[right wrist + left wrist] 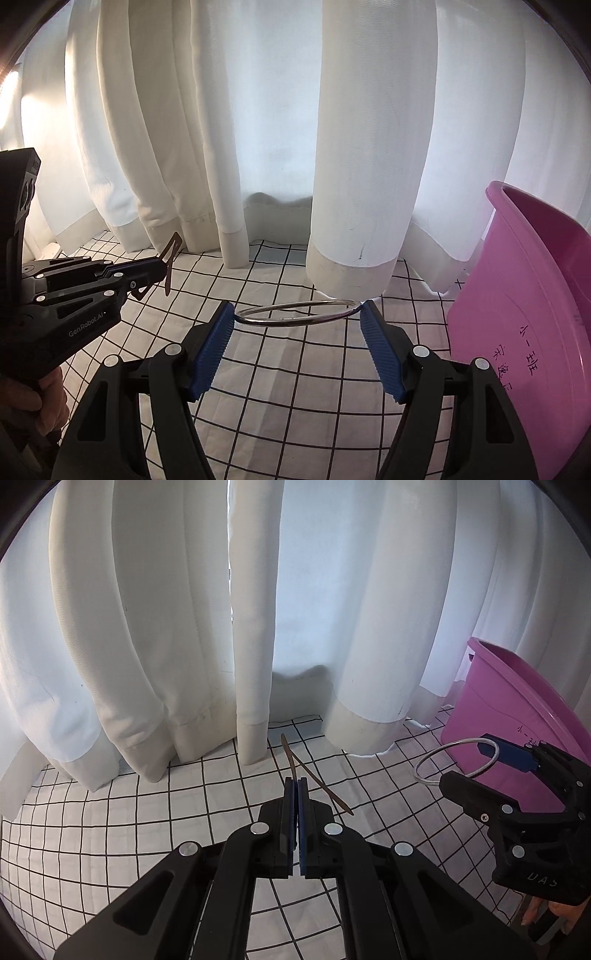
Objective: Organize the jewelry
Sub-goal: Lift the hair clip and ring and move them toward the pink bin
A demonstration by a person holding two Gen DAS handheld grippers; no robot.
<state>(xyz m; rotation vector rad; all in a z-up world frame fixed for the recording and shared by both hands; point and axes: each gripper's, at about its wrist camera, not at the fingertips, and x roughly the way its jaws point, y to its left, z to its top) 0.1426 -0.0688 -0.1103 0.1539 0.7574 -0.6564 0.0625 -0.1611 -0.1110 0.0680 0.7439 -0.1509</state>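
My left gripper is shut on a thin brown strap-like piece of jewelry whose two ends stick out past the fingertips, above the grid-patterned cloth. It also shows in the right wrist view, with the brown piece at its tip. My right gripper holds a silver bangle flat between its blue pads, jaws wide and touching the ring on both sides. In the left wrist view the right gripper and bangle are at the right.
A pink plastic tub stands at the right, also in the left wrist view. White curtains hang along the back. A white cloth with black grid lines covers the surface.
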